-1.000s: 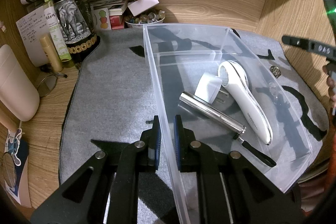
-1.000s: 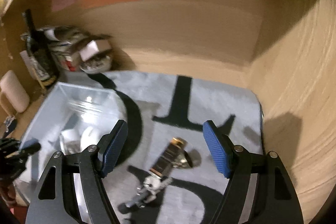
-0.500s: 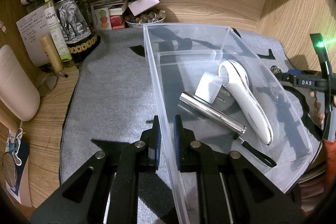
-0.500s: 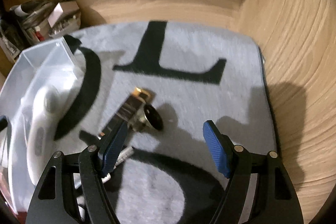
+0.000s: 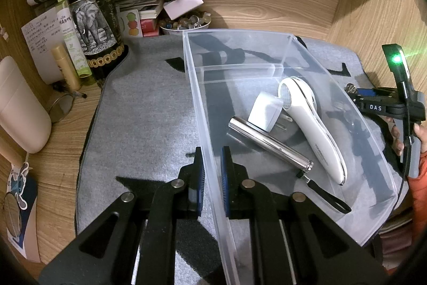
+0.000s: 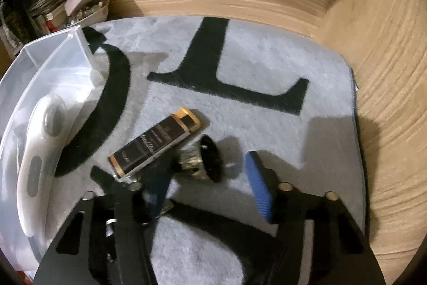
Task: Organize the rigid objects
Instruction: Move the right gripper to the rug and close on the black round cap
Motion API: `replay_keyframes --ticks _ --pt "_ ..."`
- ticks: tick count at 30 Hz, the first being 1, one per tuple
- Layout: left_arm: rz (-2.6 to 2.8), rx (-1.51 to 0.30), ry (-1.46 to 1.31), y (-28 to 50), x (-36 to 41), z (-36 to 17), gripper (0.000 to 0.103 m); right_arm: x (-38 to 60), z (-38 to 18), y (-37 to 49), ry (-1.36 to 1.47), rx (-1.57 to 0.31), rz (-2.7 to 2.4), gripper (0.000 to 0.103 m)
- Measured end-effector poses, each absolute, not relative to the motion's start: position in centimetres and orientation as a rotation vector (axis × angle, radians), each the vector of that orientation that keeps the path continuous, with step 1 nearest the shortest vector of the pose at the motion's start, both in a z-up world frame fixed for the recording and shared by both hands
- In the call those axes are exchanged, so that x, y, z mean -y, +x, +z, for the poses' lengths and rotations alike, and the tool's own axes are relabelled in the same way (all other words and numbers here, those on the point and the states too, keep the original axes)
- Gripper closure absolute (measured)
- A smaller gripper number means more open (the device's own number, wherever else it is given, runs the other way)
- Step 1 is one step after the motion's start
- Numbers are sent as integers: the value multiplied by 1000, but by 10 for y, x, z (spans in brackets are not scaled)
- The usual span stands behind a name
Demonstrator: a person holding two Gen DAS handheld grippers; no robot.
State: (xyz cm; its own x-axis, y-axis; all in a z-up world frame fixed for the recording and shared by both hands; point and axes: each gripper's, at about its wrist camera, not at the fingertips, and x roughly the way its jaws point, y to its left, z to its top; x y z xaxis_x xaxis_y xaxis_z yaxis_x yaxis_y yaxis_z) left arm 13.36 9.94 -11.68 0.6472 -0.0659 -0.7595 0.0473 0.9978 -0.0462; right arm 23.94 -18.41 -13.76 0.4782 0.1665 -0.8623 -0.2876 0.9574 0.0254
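Left tool [image 5: 212, 172] clamps the clear bin [image 5: 197, 103] wall; right tool [image 6: 210, 178], unclenched, straddles a blurred dark round object [image 6: 205, 162].

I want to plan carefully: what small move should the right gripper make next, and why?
Probably finish closing. The right gripper has just been closing around the small black round piece on the grey mat, but a gap shows beside its right pad. The left gripper clamps the clear bin.

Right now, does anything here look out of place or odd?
Yes. The clear plastic bin sits tilted, its near wall pinched by the left gripper. A black-and-gold rectangular lighter lies askew on the grey mat, outside the bin.
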Motion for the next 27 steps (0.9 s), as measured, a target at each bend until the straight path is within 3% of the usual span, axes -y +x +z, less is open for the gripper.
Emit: replay_keyframes --ticks 1,8,27 --pt "-65 -864 -23 133 -100 -117 92 183 -137 239 -129 -1034 284 69" --pt "-63 -864 -23 134 -98 -117 92 184 -130 236 -128 -1012 269 69" --pt "-61 -865 -19 134 -98 -117 92 119 -32 196 -177 -734 449 69"
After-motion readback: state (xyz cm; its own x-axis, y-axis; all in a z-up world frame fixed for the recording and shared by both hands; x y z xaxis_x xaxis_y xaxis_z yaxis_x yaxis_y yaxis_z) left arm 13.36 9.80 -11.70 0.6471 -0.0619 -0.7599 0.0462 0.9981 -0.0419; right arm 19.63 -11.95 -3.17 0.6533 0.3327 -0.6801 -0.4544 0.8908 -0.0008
